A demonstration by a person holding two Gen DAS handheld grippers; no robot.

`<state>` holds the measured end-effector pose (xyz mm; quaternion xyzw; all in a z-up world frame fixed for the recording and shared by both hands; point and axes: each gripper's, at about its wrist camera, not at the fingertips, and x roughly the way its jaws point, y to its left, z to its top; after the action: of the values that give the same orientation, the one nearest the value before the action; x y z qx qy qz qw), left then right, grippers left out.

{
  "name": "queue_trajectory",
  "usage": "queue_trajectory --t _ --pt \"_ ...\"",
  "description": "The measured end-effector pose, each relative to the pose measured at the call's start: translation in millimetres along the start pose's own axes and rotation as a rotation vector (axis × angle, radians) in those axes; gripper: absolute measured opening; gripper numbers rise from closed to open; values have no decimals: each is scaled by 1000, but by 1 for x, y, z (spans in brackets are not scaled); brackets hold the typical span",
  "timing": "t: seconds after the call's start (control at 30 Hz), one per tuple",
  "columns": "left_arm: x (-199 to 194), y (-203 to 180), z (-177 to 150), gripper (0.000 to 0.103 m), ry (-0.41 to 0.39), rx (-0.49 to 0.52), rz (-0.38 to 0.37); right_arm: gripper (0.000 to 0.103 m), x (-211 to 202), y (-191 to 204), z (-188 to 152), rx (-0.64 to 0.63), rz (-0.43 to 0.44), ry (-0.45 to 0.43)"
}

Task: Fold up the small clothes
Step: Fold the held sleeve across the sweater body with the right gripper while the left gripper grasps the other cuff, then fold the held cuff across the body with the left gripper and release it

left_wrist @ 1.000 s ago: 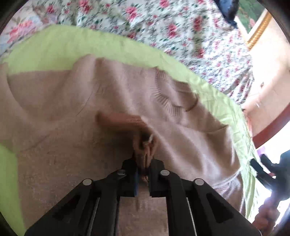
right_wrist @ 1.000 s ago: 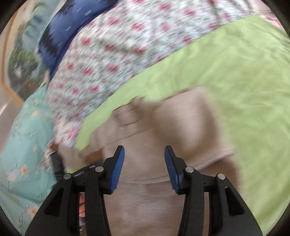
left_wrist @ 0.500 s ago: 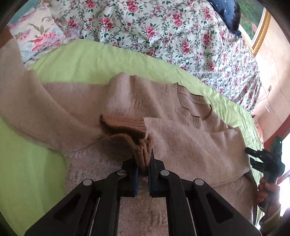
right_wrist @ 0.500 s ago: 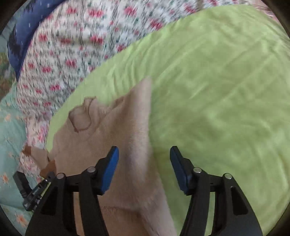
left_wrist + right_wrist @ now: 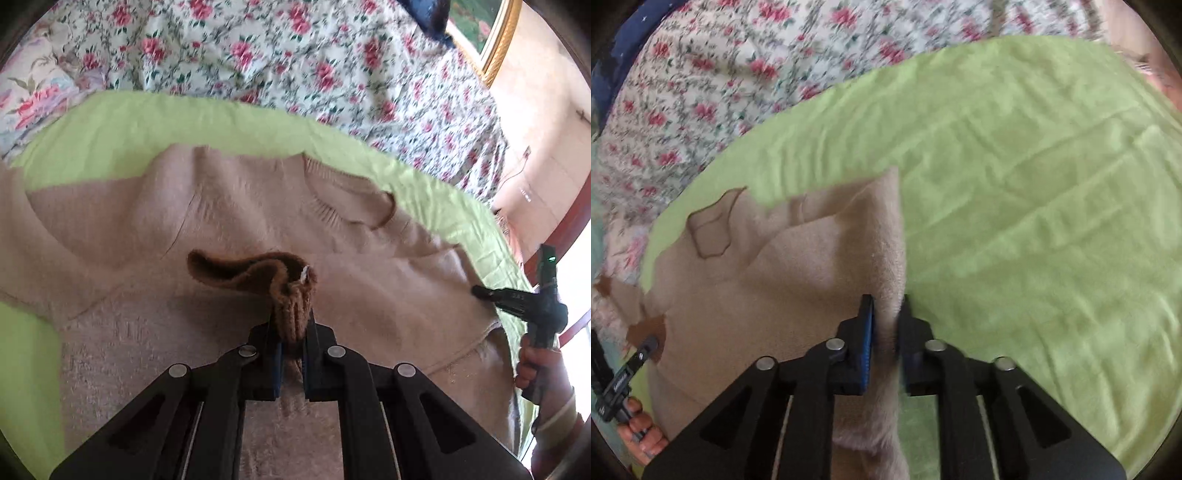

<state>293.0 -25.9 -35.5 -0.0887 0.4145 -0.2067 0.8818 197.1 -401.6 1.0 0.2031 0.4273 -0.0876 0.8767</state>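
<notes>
— Two grips at once, then? What has each tool got?

— My left gripper is pinched together on the brown ribbed cuff of the sweater. The sleeve is drawn in over the chest, so the cuff sits right on the middle of the body. My right gripper is clamped on the sweater's side edge, the one that borders the bare green sheet.

— Where does the sweater lie?

— Flat on the green sheet, which is spread over the floral bedspread. From the left tool it stretches straight ahead. The neckline is at the far end, up and a little to the right, and the hem runs back under my fingers.

— So the long axis?

— Hem to collar, pointing away from me, collar toward the flowers. The right view agrees: the pinched edge runs nearly straight forward from the jaws, and the collar is off to the far left.

— Which hand leads the next move?

— The right one, I judge. It already holds the edge that has to travel, and the body lies wholly to its left. Carrying that edge across the long axis would lay the side over the tucked sleeve. The left would need to let the cuff go first, or it gets trapped under the fold.
</notes>
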Motion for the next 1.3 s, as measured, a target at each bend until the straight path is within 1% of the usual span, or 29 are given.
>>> queue_trajectory --t 0.03,0.07,0.1,0.13,0.17,0.2,0.23,0.27,0.3,0.33,0.37,0.43,0.47,0.53,0.57,0.6,0.63,0.67,0.73,0.8,0.9,1.0,1.03,1.07,1.1,1.13,1.17,1.23,1.3 --pt "-1 2 -1 7 -2 -3 -2 18 -13 5 -3 -2 -22 -42" --pt "-3 5 -2 9 -4 -5 -6 19 -26 14 -6 -13 -16 -87" --pt "-3 7 -2 10 -5 -7 -6 22 -35 24 -10 -35 18 -109" --pt "-3 9 -3 10 -1 -10 -4 35 -37 39 -15 -80 80 -100" --pt "-1 10 -3 11 6 -12 1 43 -33 50 -19 -114 118 -65" --pt "0 11 -4 11 13 -13 9 53 -25 56 -23 -126 136 -26" --pt "-1 14 -6 12 22 -15 19 53 -14 55 -27 -121 121 12" --pt "-3 18 -8 13 28 -19 22 52 -5 49 -29 -107 63 35" --pt "-6 22 -11 15 30 -20 26 46 -2 40 -29 -81 56 38" --pt "-14 29 -15 16 28 -19 41 44 -6 28 -29 -27 98 29" --pt "-23 38 -19 18 26 -20 61 44 -11 22 -29 4 106 25" --pt "-41 58 -20 17 12 -44 101 48 -31 25 -29 1 86 -14" --pt "-49 68 -20 17 0 -62 112 49 -40 28 -31 -9 111 -31" --pt "-73 97 -14 24 -45 -111 160 55 -57 40 -40 -34 203 -42" --pt "-82 110 -9 39 -68 -137 187 56 -62 45 -45 -47 221 -42" --pt "-92 124 -5 56 -97 -166 219 58 -65 50 -51 -64 238 -43" --pt "-105 142 1 64 -141 -203 263 58 -70 58 -59 -91 269 -34" --pt "-113 154 5 72 -168 -225 291 58 -66 68 -65 -102 283 -24" --pt "-127 184 17 72 -216 -280 363 59 -64 79 -81 -115 314 7" --pt "-137 215 34 73 -244 -328 430 59 -60 84 -89 -121 326 35" --pt "-139 249 63 75 -266 -341 528 59 -52 95 -97 -135 335 66" --pt "-136 275 86 75 -275 -361 578 59 -51 101 -100 -140 344 79" --pt "-135 287 96 75 -280 -372 591 59 -51 103 -101 -143 345 81" --pt "-133 294 103 72 -280 -377 603 59 -50 106 -101 -149 343 81" --pt "-130 302 111 53 -282 -375 624 59 -51 109 -102 -155 343 81" --pt "-129 307 114 34 -281 -370 617 59 -51 111 -102 -158 344 82" --pt "-127 311 118 5 -267 -367 599 59 -51 112 -102 -160 349 83" --pt "-130 309 118 6 -276 -355 571 59 -52 113 -102 -162 350 78" --pt "-140 291 113 6 -315 -308 541 59 -54 110 -102 -157 355 69"
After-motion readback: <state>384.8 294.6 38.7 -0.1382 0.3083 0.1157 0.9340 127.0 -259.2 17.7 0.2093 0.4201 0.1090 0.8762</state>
